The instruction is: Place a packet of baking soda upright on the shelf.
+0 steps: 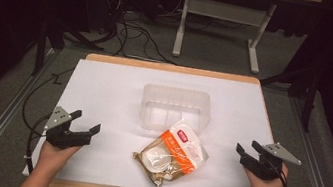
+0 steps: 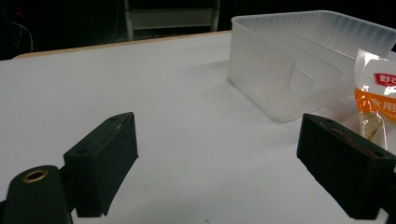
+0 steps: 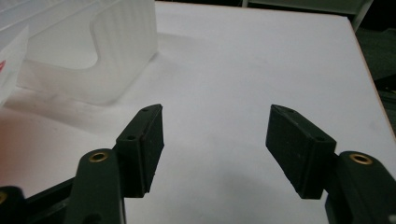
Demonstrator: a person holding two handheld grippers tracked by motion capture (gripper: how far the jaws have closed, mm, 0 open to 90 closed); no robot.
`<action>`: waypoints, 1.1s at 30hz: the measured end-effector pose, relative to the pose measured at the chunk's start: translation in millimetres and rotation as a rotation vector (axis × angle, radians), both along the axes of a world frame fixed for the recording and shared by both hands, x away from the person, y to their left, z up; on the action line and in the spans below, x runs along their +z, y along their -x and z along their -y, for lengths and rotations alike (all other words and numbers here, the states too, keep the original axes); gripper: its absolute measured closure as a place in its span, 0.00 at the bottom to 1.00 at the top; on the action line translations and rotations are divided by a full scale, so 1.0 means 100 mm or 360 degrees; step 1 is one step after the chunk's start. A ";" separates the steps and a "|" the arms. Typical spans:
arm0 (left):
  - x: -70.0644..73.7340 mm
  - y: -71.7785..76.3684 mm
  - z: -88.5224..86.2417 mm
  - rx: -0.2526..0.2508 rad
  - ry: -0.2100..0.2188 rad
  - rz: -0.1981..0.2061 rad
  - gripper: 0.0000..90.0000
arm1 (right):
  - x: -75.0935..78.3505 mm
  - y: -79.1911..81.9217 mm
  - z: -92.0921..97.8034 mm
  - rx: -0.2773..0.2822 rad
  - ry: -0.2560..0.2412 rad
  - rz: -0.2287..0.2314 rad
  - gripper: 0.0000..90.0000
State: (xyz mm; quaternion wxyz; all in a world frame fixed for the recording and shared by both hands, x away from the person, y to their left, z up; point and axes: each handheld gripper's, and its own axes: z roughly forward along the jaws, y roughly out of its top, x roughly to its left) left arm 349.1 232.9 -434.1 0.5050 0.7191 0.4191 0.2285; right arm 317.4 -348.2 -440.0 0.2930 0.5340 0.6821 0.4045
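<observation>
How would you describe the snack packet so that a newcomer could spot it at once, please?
Start at the white table and find the clear plastic tub near its middle. Leaning against the tub's near corner lies the packet, a crinkly orange-and-white bag with pale round pieces inside, the one colourful thing there.

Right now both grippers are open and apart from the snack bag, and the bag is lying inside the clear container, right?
Not quite. The snack bag lies on the table in front of the clear container, its top corner against the near wall, as the high view shows. Left gripper and right gripper are open and apart from it.
</observation>
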 end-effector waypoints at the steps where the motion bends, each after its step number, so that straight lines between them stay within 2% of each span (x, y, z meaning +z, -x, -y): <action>1: -0.01 0.00 0.01 0.0000 -0.0003 -0.0002 0.14 | -0.01 0.00 0.00 -0.0001 -0.0001 -0.0013 0.41; 9: -0.03 0.00 0.03 -0.0036 -0.0037 -0.0030 0.14 | 0.02 0.04 0.01 -0.0010 -0.0017 0.0011 0.38; 18: -0.02 0.00 0.02 -0.0031 -0.0029 -0.0025 0.16 | 0.02 0.04 0.02 -0.0009 -0.0026 0.0007 0.36; 23: -0.02 -0.01 0.01 -0.0028 -0.0012 -0.0036 0.17 | 0.06 0.06 -0.02 0.0013 -0.0039 0.0028 0.34; 33: -0.01 -0.01 0.01 -0.0022 -0.0010 -0.0025 0.18 | 0.21 0.15 -0.38 0.0175 -0.0073 0.0097 0.29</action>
